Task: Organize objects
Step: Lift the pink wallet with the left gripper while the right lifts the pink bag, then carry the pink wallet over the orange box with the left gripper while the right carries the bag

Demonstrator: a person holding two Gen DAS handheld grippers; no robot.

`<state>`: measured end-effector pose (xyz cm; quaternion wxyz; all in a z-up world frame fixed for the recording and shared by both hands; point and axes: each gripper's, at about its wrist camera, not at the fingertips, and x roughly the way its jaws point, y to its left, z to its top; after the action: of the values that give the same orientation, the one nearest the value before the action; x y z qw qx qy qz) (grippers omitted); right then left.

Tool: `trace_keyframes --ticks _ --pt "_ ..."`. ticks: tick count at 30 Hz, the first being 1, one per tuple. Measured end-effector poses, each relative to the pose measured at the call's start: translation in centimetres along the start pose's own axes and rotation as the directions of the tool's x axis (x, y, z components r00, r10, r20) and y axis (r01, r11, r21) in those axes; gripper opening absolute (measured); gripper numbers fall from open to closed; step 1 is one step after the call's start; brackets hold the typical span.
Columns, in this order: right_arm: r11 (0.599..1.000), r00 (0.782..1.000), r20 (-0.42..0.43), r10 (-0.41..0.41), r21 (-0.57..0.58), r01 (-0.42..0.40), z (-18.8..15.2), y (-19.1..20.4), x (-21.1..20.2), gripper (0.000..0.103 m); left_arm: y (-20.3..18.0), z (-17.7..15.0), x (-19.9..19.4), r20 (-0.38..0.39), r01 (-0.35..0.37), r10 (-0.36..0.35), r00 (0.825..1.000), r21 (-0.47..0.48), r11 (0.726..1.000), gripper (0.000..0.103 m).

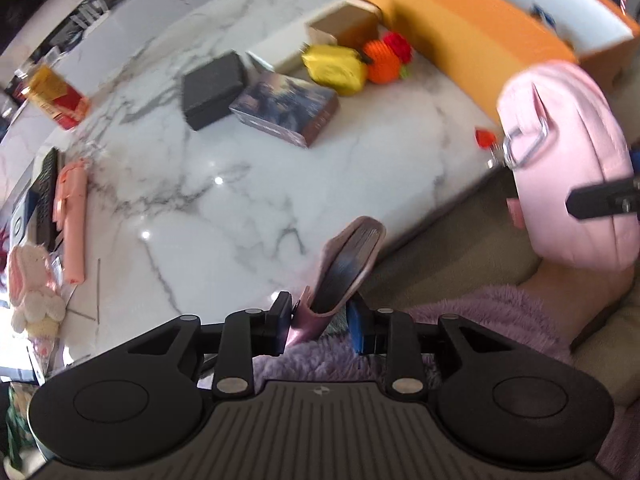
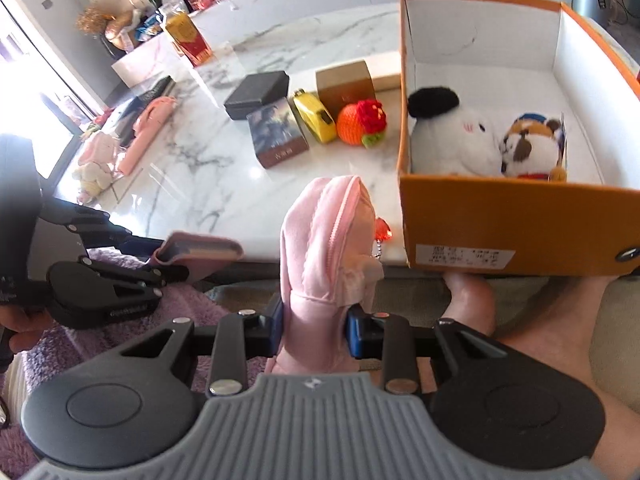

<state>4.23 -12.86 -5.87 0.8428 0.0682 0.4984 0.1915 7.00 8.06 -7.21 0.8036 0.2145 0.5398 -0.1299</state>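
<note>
From the left wrist view, my left hand-held gripper (image 1: 320,322) is clamped on the lower end of a mauve wallet (image 1: 348,264), which stands tilted up from the pads toward one o'clock, off the near edge of the marble bench (image 1: 224,184). It looks like a thin folded case with dark page-like edges showing. At three o'clock the pink pouch (image 1: 560,168) hangs in the air, with its metal clasp and a red charm on its left.

From the right wrist view, my right hand-held gripper (image 2: 316,332) is squeezing the pink pouch's bottom; the soft fabric bunches between the pads and its zip runs up toward twelve o'clock. The open orange box (image 2: 500,216) sits at two o'clock with two plush toys (image 2: 488,140) inside near its front wall.

I judge both items are lifted and in carry. Next I must raise the pouch over the box's front wall before releasing, keeping the dangling charm clear.
</note>
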Motion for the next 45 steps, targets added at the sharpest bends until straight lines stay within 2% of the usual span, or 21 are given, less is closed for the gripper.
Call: trace_keyframes --ticks 2,5,9,12,15,17,21,25,27,32,40,45 --pt "1.0 1.0 0.015 0.007 -0.012 -0.007 0.0 0.0 -0.7 0.032 0.9 0.0 -1.3 0.04 0.006 -0.003 0.999 -0.063 0.998 0.03" --pt "0.999 0.999 0.039 0.016 -0.029 -0.015 0.3 -0.2 -1.6 0.032 1.9 0.3 -3.4 0.112 0.053 -0.037 0.993 -0.145 0.988 0.026" --pt "0.998 0.997 0.075 0.018 -0.053 -0.014 0.8 -0.4 -3.2 0.032 2.2 1.3 -6.8 0.225 0.158 -0.111 0.968 -0.207 0.965 0.023" --pt "0.997 0.994 0.108 0.03 -0.069 -0.023 1.3 -0.7 -4.8 0.032 1.4 2.3 -9.3 0.304 0.245 -0.173 0.937 -0.215 0.945 0.022" --pt "0.996 0.989 0.144 0.045 -0.089 -0.033 1.8 -1.0 -6.6 0.031 0.4 3.5 -11.4 0.374 0.323 -0.229 0.899 -0.211 0.923 0.022" --pt "0.993 0.984 0.17 0.05 -0.11 -0.031 2.2 -1.2 -7.8 0.031 -0.3 4.6 -12.5 0.415 0.376 -0.266 0.87 -0.209 0.903 0.022" --pt "0.99 0.973 0.231 0.011 -0.139 0.021 3.2 -2.1 -10.6 0.031 -2.2 7.1 -14.0 0.482 0.473 -0.341 0.807 -0.181 0.862 0.022" --pt "0.992 0.964 0.266 -0.024 -0.116 0.057 4.3 -4.3 -12.7 0.031 -4.4 10.0 -13.9 0.511 0.513 -0.372 0.775 -0.165 0.842 0.022" --pt "0.992 0.956 0.287 -0.059 -0.094 0.089 4.9 -5.5 -13.6 0.031 -5.3 11.4 -13.1 0.511 0.545 -0.398 0.762 -0.173 0.82 0.022" --pt "0.989 0.943 0.311 -0.122 -0.036 0.14 6.8 -9.4 -14.1 0.031 -7.3 14.4 -10.3 0.493 0.6 -0.447 0.746 -0.208 0.772 0.022" --pt "0.994 0.984 0.141 -0.106 0.026 0.104 9.1 -16.3 -11.7 0.031 -10.0 17.6 -4.4 0.407 0.66 -0.535 0.74 -0.289 0.694 0.021" --pt "0.992 0.988 0.098 -0.122 0.031 0.119 9.1 -18.1 -10.4 0.031 -11.1 18.6 -0.9 0.345 0.662 -0.568 0.748 -0.32 0.677 0.021"
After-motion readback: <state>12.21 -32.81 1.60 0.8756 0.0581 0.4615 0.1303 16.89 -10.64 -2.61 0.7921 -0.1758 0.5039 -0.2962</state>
